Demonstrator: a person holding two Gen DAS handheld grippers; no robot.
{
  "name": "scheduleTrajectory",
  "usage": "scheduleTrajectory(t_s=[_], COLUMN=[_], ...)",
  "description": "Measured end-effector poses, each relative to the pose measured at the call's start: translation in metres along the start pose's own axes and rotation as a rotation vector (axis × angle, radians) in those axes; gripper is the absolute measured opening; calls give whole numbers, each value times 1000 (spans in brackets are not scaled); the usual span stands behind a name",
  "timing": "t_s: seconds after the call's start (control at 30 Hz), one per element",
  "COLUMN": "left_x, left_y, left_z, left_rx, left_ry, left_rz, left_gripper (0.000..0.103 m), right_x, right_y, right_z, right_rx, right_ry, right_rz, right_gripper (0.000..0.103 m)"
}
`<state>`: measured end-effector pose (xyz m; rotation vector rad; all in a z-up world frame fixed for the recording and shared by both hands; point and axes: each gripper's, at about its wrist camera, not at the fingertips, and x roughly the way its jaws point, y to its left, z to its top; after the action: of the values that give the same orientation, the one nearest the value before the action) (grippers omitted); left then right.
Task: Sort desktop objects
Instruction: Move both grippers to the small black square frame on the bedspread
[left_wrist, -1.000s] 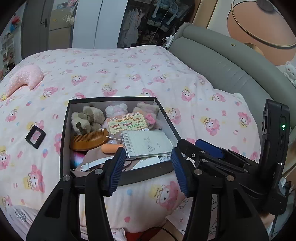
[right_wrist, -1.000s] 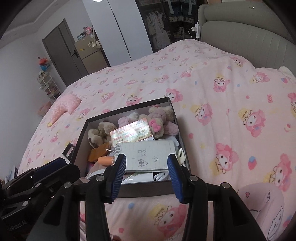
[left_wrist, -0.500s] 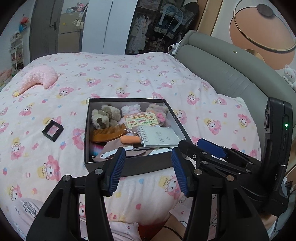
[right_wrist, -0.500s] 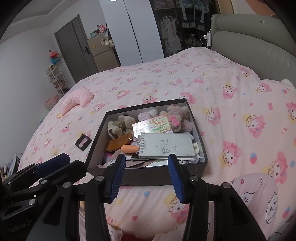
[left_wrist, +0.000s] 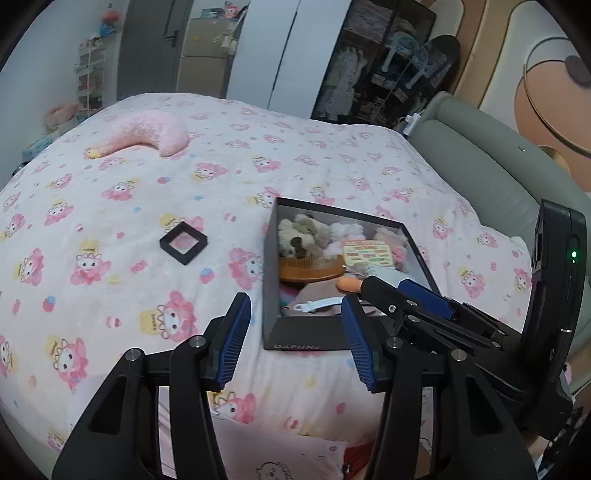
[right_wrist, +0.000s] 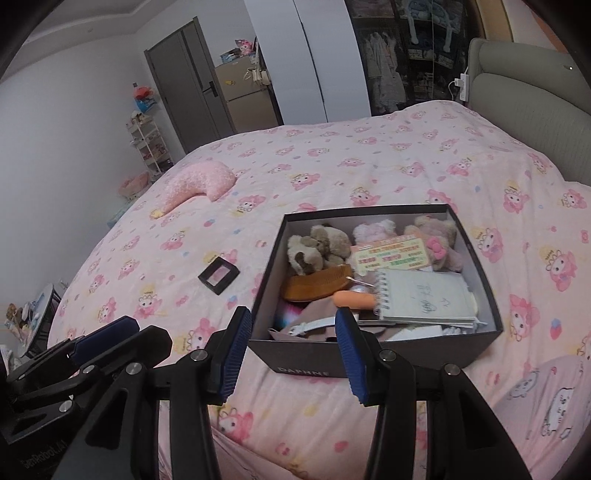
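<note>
Item: small black square frame (left_wrist: 183, 243) — lying flat on the pink bedspread (left_wrist: 110, 192), well apart from the box, to its left; likely next pick; approach from above, straddle one edge, close gently since the bedding gives. Left gripper (left_wrist: 295, 339) and right gripper (right_wrist: 291, 354): fingers apart, holding nothing. Black box (right_wrist: 369, 363) — contents: plush toys (right_wrist: 319, 249), wooden comb (right_wrist: 317, 286), spiral notebook (right_wrist: 424, 297), printed card (right_wrist: 391, 254), orange handle (right_wrist: 352, 299), white strap (right_wrist: 314, 325).
</note>
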<state>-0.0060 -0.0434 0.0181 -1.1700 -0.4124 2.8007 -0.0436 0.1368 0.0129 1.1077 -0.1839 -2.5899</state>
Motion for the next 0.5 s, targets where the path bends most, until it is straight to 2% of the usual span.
scheduleTrajectory(t_s=[0.17, 0.33, 0.5], left_x=[15, 45, 82], left_y=[51, 87, 130], left_z=[7, 25, 37], left_rx=[-107, -140, -257], left_ry=[-15, -8, 4], left_rz=[29, 60, 37], left_gripper=[52, 52, 52], right_x=[41, 87, 138], right_y=[38, 67, 80], right_z=[10, 28, 42], right_rx=[-62, -131, -128], right_ry=[64, 112, 172], right_rz=[41, 45, 26], right_gripper=[43, 43, 43])
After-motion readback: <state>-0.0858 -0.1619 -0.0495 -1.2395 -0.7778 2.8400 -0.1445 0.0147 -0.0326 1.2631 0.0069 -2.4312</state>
